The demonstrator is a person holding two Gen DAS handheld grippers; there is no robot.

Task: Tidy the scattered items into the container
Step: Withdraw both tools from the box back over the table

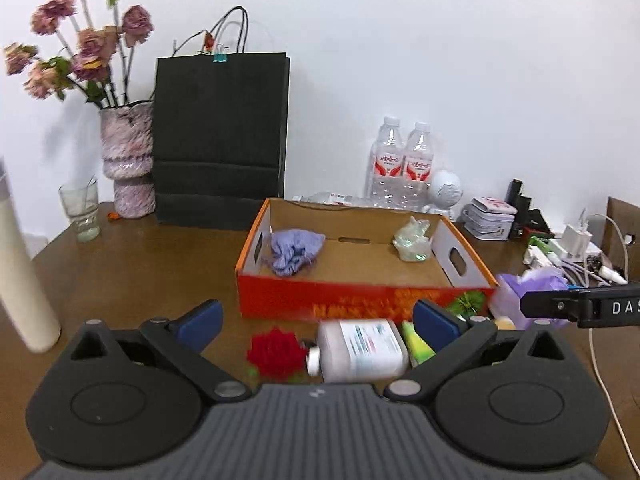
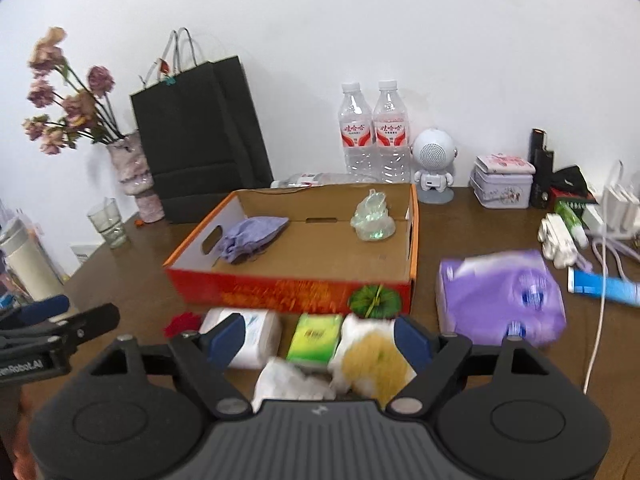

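Observation:
An orange cardboard box (image 1: 360, 300) (image 2: 288, 292) lies open on the wooden table, with a lilac pouch (image 1: 294, 252) (image 2: 250, 236) and a clear green figurine (image 1: 412, 240) (image 2: 372, 218) inside. In front of it lie a red fabric flower (image 1: 276, 354) (image 2: 182, 323), a white bottle (image 1: 360, 350) (image 2: 256, 336), a green tissue pack (image 2: 316, 338) (image 1: 416, 344), a yellow-white scrubber (image 2: 372, 360) and a crumpled white wad (image 2: 292, 380). My left gripper (image 1: 318, 322) is open above the flower and bottle. My right gripper (image 2: 320, 340) is open around the green pack and scrubber.
A purple tissue pack (image 2: 500, 296) and blue tube (image 2: 604, 286) lie right of the box. Behind stand a black bag (image 1: 220, 140), vase (image 1: 130, 160), glass (image 1: 80, 212), two water bottles (image 2: 374, 132), a white speaker (image 2: 434, 160), tins (image 2: 504, 182) and chargers (image 2: 616, 204). A cream flask (image 1: 24, 264) stands left.

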